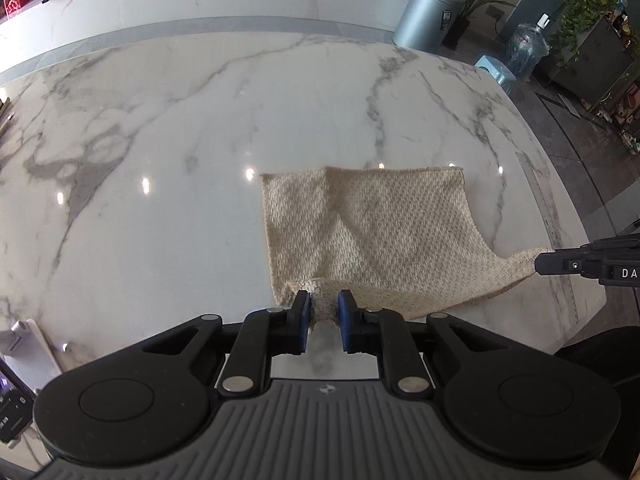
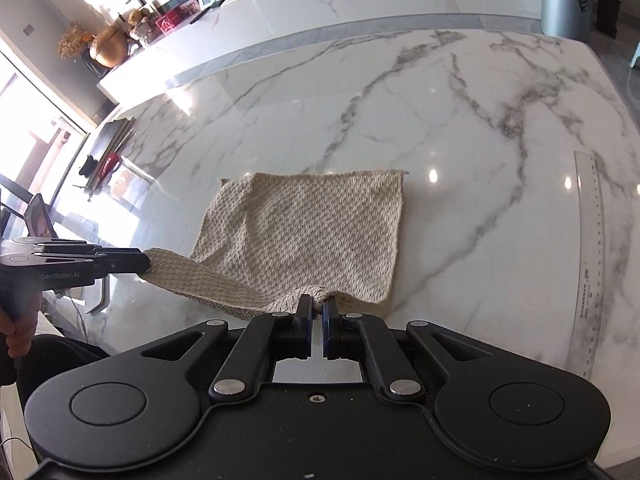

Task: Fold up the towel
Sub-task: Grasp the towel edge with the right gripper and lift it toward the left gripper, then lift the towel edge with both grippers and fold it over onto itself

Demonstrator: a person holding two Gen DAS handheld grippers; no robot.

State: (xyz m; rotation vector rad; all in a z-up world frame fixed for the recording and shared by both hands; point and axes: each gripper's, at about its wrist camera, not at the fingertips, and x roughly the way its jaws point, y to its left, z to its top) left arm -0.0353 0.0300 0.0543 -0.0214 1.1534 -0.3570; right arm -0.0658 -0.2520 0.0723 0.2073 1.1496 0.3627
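The left claw (image 1: 324, 307) pinches one near corner of the beige towel (image 1: 372, 224) between its blue pads, and the right claw (image 2: 317, 309), pressed almost together, pinches the other near corner. From both claws the towel's near edge hangs raised, while its far part lies flat ahead on the marble worktop (image 1: 200, 120). Right of the right claw, a clear ruler (image 2: 592, 264) rests on the worktop.

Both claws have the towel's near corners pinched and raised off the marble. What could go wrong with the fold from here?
1. The right claw pinches only a small tip of the towel; it might slip out.
2. The left claw holds a thicker bunch, so the near edge may lie down unevenly.
3. A ridge runs through the towel's far part, and the marble looks glossy; the far edge could slide, leaving a skewed fold.
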